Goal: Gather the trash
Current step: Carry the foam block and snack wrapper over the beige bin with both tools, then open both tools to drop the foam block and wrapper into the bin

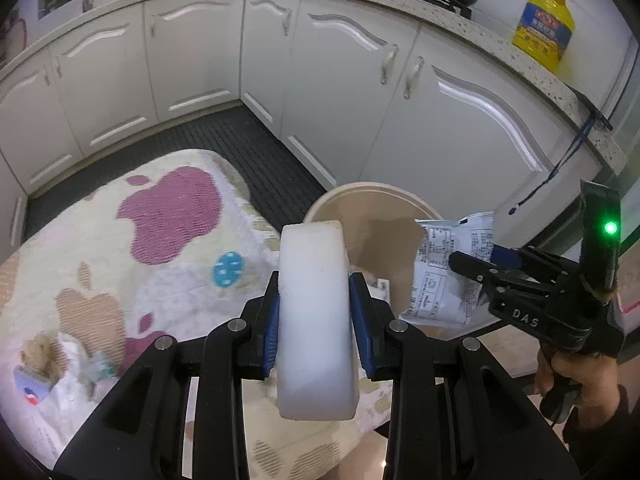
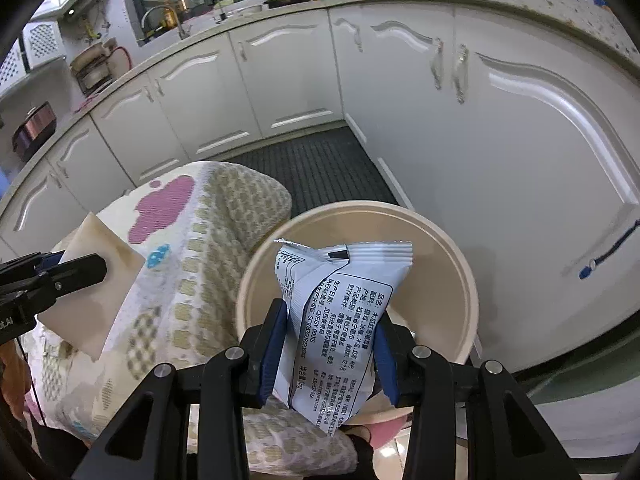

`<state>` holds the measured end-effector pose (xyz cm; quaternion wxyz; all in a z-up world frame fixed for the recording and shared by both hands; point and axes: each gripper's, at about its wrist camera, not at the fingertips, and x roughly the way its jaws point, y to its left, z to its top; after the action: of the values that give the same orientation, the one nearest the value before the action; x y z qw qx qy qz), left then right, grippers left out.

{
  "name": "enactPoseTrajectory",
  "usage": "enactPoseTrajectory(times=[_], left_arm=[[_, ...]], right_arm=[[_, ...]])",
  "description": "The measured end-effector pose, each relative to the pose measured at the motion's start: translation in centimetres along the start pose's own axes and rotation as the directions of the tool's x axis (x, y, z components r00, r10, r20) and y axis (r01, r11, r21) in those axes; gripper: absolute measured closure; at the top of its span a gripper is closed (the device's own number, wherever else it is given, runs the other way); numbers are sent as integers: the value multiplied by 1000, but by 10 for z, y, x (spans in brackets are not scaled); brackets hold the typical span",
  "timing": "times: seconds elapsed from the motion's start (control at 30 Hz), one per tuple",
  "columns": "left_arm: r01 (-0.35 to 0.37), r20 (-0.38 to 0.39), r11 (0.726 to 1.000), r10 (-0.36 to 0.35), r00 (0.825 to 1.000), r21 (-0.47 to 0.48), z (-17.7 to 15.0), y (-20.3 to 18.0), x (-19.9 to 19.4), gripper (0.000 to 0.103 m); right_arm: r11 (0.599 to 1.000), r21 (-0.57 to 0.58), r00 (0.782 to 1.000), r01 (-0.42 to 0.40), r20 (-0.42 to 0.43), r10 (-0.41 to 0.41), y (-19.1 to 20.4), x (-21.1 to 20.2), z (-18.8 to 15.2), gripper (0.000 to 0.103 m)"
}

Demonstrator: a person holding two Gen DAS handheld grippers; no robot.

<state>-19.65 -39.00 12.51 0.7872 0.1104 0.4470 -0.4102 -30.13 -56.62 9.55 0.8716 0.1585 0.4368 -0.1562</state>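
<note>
Patterned cloth [image 1: 120, 248], cream with pink, tan and blue patches, covering a raised surface at left; a crumpled wrapper [image 1: 34, 376] lying on it near the lower left edge. Left tongs [image 1: 316, 316], clenched on a white foam block [image 1: 314, 320] held upright between the blue pads [image 1: 272, 320], above the cloth's near edge. Beige round bin [image 1: 340, 196], open-topped, standing on the floor just beside the cloth and in front of the white cabinets [image 1: 460, 120]. Right tongs [image 2: 330, 352], clenched on a white printed snack packet [image 2: 340, 304], lifted over the bin's [image 2: 460, 264] mouth. Dark ribbed mat [image 2: 320, 168] on the floor behind. Yellow oil bottle [image 1: 544, 28] on the desk [image 1: 440, 12] at far right.
</note>
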Motion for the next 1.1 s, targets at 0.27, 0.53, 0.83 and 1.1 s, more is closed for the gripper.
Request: enactPoseTrajectory(times=[0.27, 0.53, 0.83, 1.1], left_arm=[[33, -27, 999, -32, 999, 14, 8, -27, 32, 74], [45, -32, 999, -45, 998, -14, 14, -41, 60, 73], [89, 7, 993, -89, 996, -77, 13, -36, 77, 41], [69, -9, 996, -70, 998, -62, 8, -35, 68, 41]], right_arm=[[999, 33, 999, 33, -9, -32, -20, 11, -4, 63], [996, 78, 998, 53, -35, -50, -37, 30, -5, 63], [990, 119, 997, 69, -51, -64, -46, 45, -10, 48], [990, 121, 996, 67, -70, -59, -40, 49, -11, 48]])
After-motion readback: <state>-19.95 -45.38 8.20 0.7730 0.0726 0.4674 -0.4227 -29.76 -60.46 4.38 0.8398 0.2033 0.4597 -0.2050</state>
